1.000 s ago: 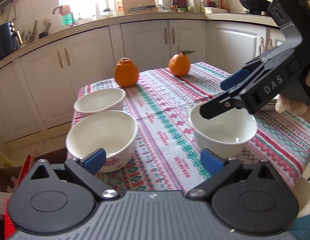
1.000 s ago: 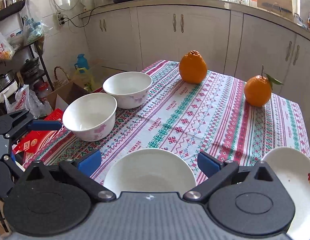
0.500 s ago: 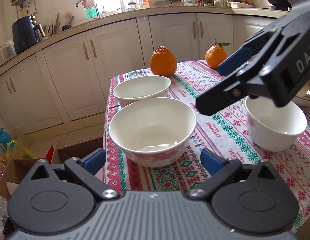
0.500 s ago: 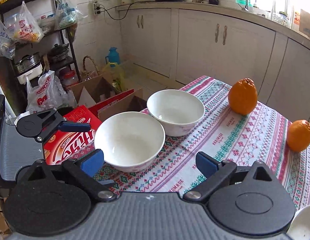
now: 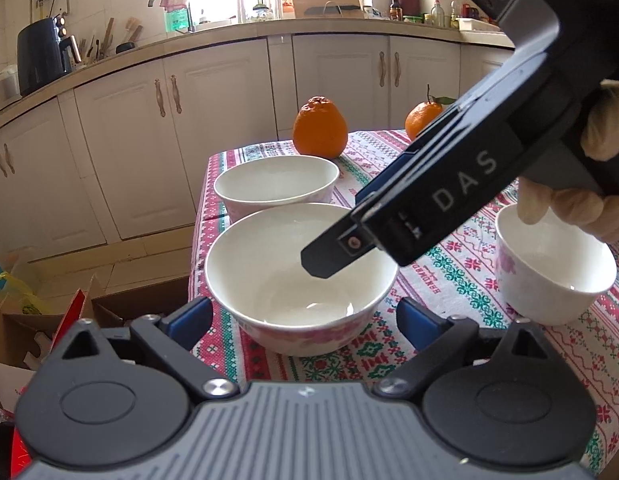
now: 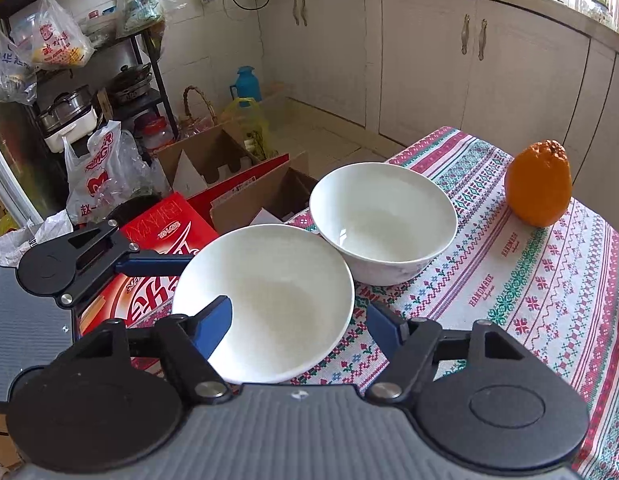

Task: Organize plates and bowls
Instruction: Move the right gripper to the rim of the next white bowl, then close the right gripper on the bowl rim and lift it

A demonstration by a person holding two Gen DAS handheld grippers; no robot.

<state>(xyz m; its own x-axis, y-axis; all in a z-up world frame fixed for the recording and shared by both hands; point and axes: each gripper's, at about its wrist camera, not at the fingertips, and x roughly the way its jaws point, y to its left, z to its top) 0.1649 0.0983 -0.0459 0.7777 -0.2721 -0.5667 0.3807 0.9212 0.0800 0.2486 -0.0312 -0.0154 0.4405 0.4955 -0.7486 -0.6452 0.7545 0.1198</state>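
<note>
Right now my left tool [image 5: 303, 318] is spread wide, its blue pads on either side of the near bowl [image 5: 301, 276] at the tabletop [image 5: 449, 280] corner, gripping nothing. My right tool [image 6: 299, 320] is likewise released and hangs over that same bowl, one finger [image 5: 337, 248] dipping above its rim. Just behind it sits the far bowl [image 5: 275, 184], nearly touching. A small bowl [image 5: 549, 276] stands apart to the right. Two oranges [image 5: 319, 128] rest beyond.
</note>
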